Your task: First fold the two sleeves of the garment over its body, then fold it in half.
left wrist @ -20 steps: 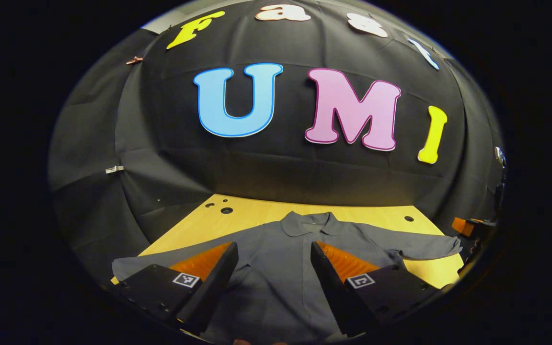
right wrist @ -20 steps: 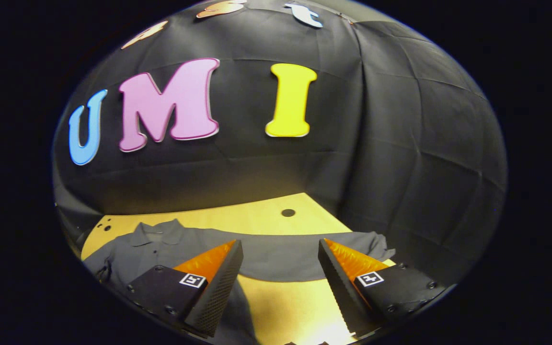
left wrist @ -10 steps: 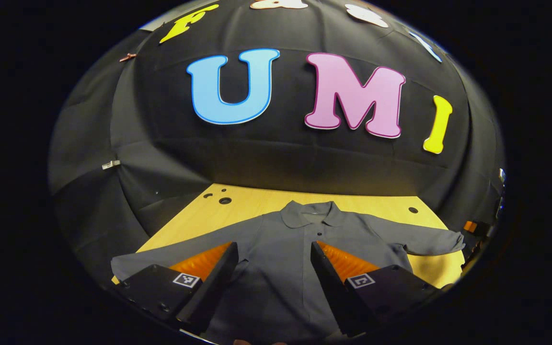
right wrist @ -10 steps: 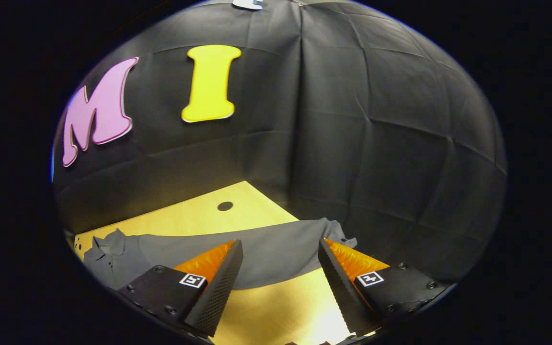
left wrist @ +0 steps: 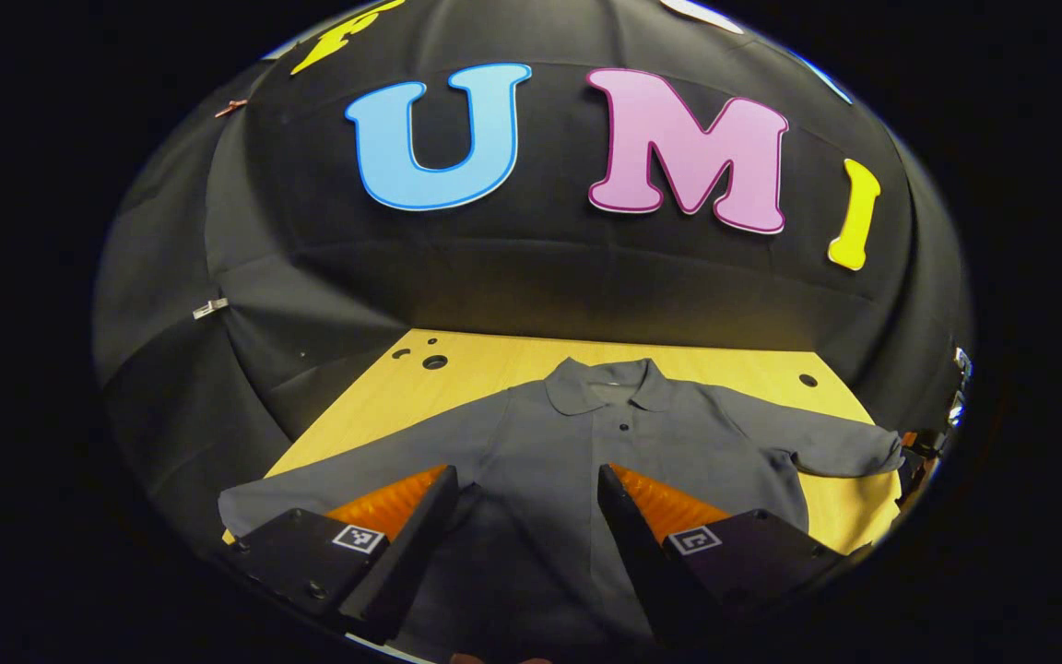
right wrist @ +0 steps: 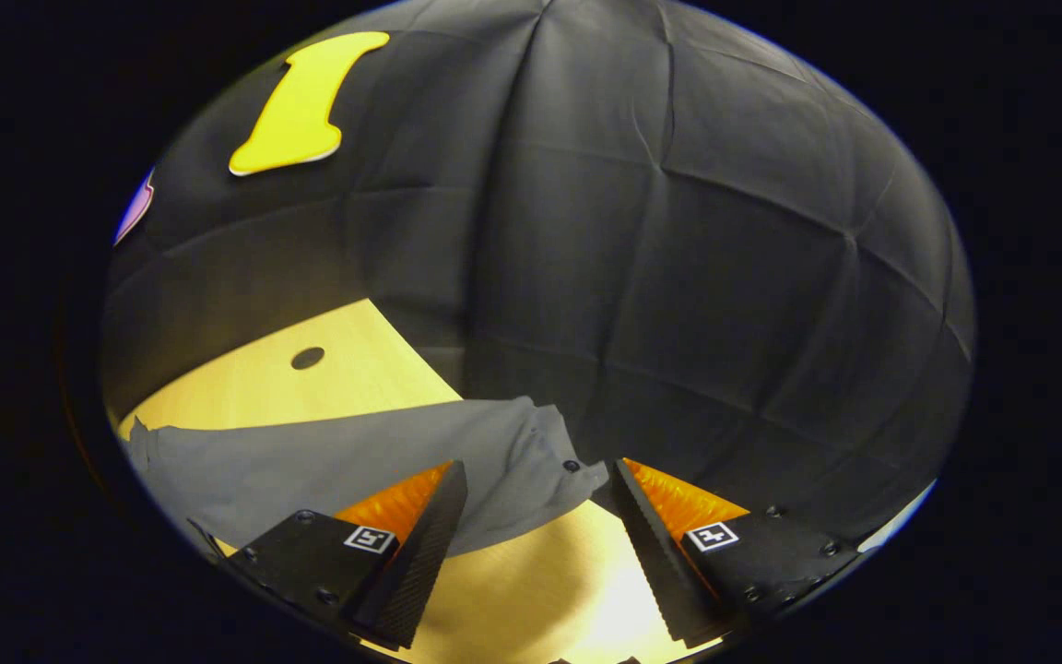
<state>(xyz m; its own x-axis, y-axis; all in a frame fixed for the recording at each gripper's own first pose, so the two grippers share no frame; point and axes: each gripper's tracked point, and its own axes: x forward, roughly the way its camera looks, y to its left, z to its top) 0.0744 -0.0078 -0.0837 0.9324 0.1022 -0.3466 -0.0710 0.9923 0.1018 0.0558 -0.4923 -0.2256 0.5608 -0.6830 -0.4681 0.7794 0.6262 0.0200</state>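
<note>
Lying flat on the wooden table [left wrist: 494, 355], the grey garment [left wrist: 577, 452] is spread face up with its collar [left wrist: 609, 380] toward the booth wall and both sleeves stretched out to the sides, so by my reading nothing of the task is done: two sleeve folds and the halving are all left.

In the left gripper view, the left sleeve [left wrist: 328, 470] runs out to the table's near left corner and the right sleeve [left wrist: 826, 447] reaches the far right edge. The left gripper [left wrist: 526, 516] hangs over the shirt's lower body with its fingers spread apart and nothing between them; the placket runs up the gap toward the collar.

In the right gripper view, the right gripper [right wrist: 540, 516] also stands with fingers wide apart, holding nothing. The right sleeve's cuff [right wrist: 554, 461] lies just ahead of the gap, nearer the left finger, its buttoned end near the table edge. Whether the fingertips touch cloth or table is hard to judge under this distortion; they seem to be just above.
</note>
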